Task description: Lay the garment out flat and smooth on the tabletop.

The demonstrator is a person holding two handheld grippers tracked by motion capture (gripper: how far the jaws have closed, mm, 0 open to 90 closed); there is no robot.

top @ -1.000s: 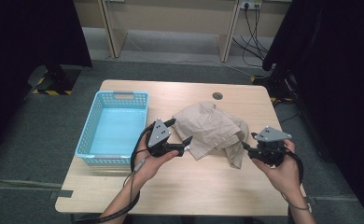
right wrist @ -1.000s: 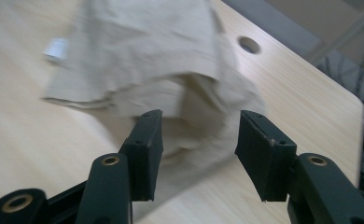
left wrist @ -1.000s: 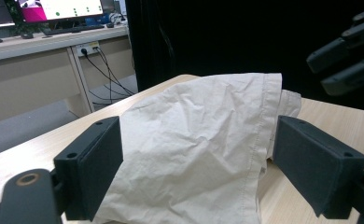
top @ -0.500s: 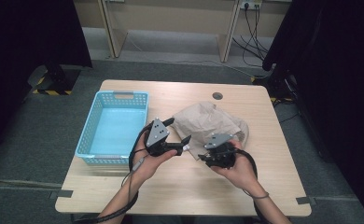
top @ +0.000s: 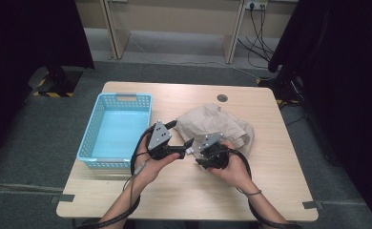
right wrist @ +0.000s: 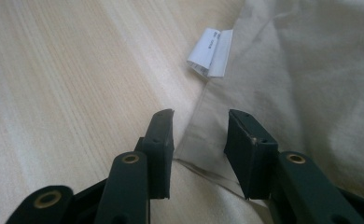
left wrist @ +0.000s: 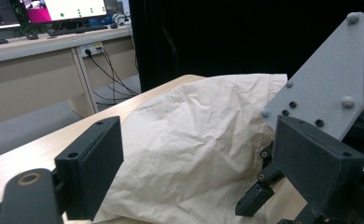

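- The right gripper (top: 199, 153) is low at the near edge of the beige cloth (top: 217, 125), and its jaws have just been closing
- In the right gripper view the corner of the cloth (right wrist: 283, 79) lies between the two black jaws, but there is a gap on each side, so the pads do not pinch it yet
- A small white tag (right wrist: 211, 52) sticks out from the cloth edge just past those jaws
- The left gripper (top: 186, 145) sits just beside the right one, with its jaws wide apart and nothing in them
- In the left gripper view the crumpled cloth (left wrist: 194, 144) lies just ahead of the open jaws, not touched by them
- The cloth lies in a lumpy heap near the middle of the wooden table (top: 270, 191), toward the right side
- The blue basket (top: 91, 138) stands at the left of the table and has nothing in it
- I think the job has only begun: the grab on the corner is nearly made, but the cloth is not lifted, not folded and not in the basket
- Left to do, I guess: pinch the corner, take a second hold with the left gripper, then move or fold the cloth
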